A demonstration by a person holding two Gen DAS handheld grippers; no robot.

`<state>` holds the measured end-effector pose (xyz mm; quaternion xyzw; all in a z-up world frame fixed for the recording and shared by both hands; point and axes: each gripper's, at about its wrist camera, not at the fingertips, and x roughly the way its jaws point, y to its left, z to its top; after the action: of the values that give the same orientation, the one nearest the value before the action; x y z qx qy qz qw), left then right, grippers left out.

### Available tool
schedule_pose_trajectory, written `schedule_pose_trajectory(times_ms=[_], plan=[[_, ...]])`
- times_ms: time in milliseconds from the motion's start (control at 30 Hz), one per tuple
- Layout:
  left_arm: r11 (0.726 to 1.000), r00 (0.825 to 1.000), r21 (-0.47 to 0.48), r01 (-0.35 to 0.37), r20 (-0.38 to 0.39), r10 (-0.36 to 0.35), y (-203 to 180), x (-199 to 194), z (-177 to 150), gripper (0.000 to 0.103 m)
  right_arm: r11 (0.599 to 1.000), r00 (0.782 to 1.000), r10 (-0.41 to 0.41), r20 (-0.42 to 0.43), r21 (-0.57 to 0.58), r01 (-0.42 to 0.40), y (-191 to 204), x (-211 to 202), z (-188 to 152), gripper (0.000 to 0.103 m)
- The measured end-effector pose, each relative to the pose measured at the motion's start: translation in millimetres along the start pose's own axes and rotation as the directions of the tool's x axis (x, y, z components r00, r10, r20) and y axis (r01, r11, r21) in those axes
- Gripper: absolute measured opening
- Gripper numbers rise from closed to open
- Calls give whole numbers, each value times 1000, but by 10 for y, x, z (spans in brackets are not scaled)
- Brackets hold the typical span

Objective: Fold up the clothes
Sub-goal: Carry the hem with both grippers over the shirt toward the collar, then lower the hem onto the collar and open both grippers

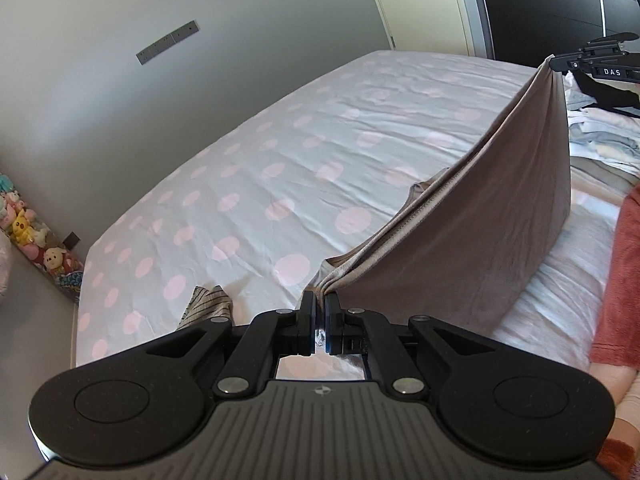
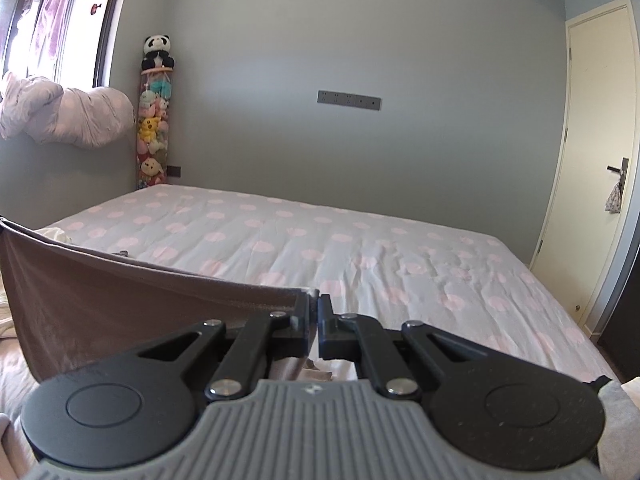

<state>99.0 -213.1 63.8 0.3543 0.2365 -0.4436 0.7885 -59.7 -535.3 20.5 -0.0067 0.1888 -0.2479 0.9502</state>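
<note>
A taupe-brown garment [image 1: 492,208] hangs stretched between my two grippers above the bed. My left gripper [image 1: 320,300] is shut on one bunched corner of it. In the left wrist view my right gripper [image 1: 554,62] pinches the far top corner at the upper right. In the right wrist view, the right gripper [image 2: 314,300] is shut on the edge of the same garment [image 2: 120,300], which runs away to the left. The lower part of the cloth rests on the bed sheet.
A bed with a pink-dotted white sheet [image 1: 260,152] fills the middle. A striped cloth [image 1: 208,306] lies near my left gripper. Piled clothes [image 1: 600,132] sit at the right. A person's red sleeve [image 1: 620,280] is close by. Plush toys [image 2: 152,132] and a door [image 2: 596,160] line the grey wall.
</note>
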Motion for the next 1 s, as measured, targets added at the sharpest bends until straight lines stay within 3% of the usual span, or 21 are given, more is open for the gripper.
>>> schedule_pose_trajectory(times_ms=[333, 700, 867, 1000], plan=[[996, 993, -56, 63, -100, -68, 347, 1078, 111, 2, 1000, 993, 4, -118, -2, -4, -101, 1068, -175, 4], [979, 963, -171, 109, -226, -147, 610, 2445, -50, 3, 1000, 955, 6, -296, 8, -4, -80, 2453, -643, 4], [969, 950, -218, 114, -261, -170, 644, 2846, -154, 5, 1000, 934, -2, -356, 12, 7, -76, 2861, -828, 5], [952, 951, -287, 107, -251, -183, 678, 2950, -246, 7, 1000, 920, -2, -391, 17, 9, -72, 3031, -938, 5]])
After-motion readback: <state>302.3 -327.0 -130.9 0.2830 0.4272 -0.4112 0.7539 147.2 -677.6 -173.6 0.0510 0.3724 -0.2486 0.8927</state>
